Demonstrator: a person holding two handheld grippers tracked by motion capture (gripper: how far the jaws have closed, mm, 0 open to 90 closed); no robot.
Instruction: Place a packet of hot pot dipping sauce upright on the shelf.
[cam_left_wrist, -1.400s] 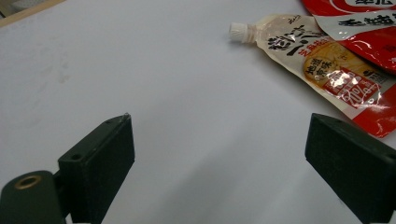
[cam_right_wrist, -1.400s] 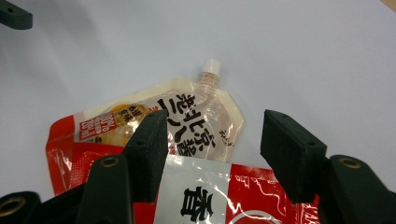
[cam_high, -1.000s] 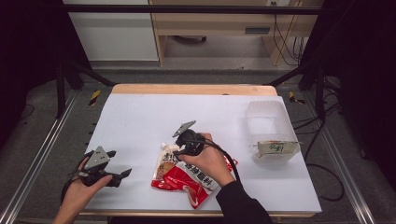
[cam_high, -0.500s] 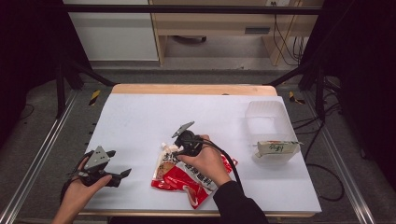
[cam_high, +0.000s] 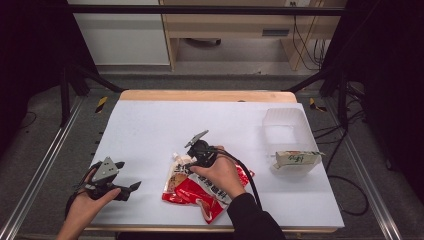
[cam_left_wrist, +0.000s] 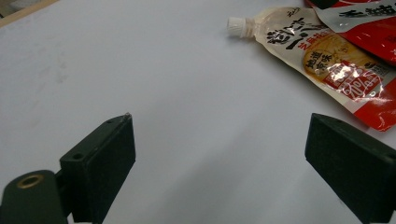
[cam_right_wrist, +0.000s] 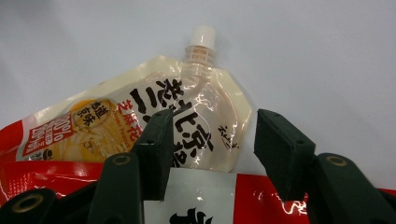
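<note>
Jaws half-open, the right gripper (cam_right_wrist: 210, 154) straddles the upper corner of the cream, white-capped plastic spout pouch (cam_right_wrist: 154, 126) lying on the white table (cam_high: 150, 130) without pinching it yet, so the grasp remains undone, while the left gripper (cam_left_wrist: 224, 172) gapes idle.

A white-topped table (cam_high: 150, 130) with a wooden far edge (cam_high: 205, 95) stood on grey floor (cam_high: 45, 145). Behind it were a white cabinet (cam_high: 120, 32) and a wooden bench (cam_high: 235, 25). Surroundings were dark.

High view overhead facing forward, gripper views close, sharing spouted pouch (cam_right_wrist: 154, 121)
</note>
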